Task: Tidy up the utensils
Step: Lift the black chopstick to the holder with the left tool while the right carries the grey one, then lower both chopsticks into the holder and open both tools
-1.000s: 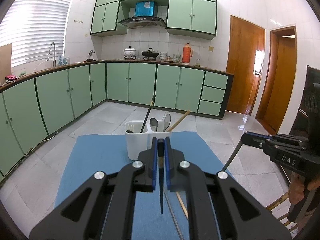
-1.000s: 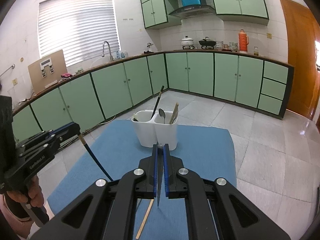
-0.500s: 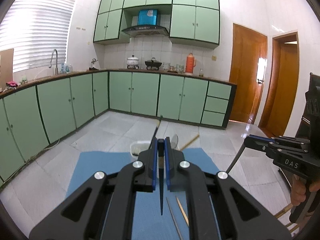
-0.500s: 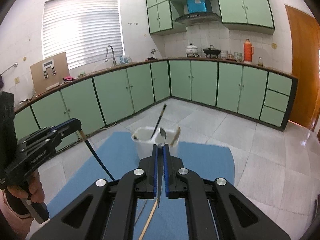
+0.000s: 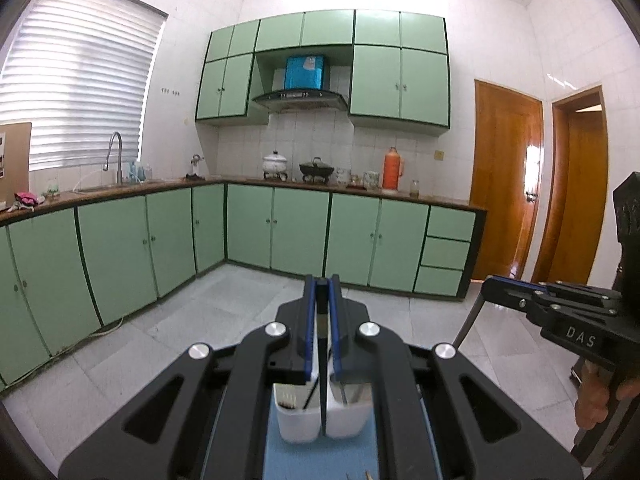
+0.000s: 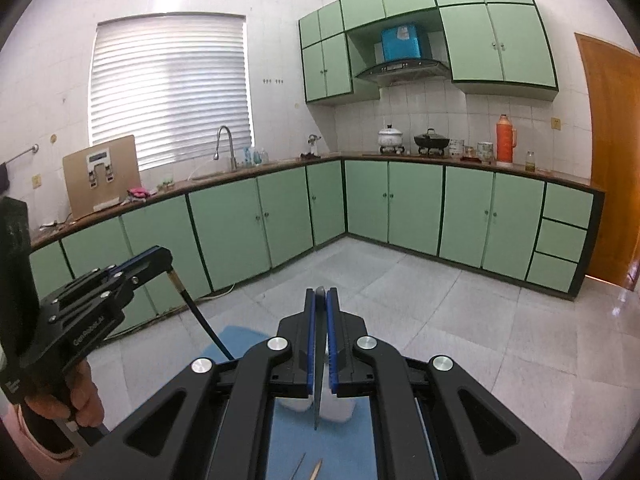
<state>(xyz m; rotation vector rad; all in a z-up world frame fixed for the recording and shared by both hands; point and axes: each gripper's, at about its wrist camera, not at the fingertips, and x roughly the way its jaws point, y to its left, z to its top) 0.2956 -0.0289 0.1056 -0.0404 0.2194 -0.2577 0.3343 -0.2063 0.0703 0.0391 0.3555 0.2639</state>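
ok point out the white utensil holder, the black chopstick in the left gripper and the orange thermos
white utensil holder (image 5: pixel 344 420), left wrist view, front wall
black chopstick (image 6: pixel 200 316), right wrist view, mid shaft
orange thermos (image 6: pixel 505 140), right wrist view, body

You can read white letters "DAS" on the side of the black right gripper (image 5: pixel 490 285) in your left wrist view. The small white lettering on the black left gripper (image 6: pixel 166 258) is too blurred to read.
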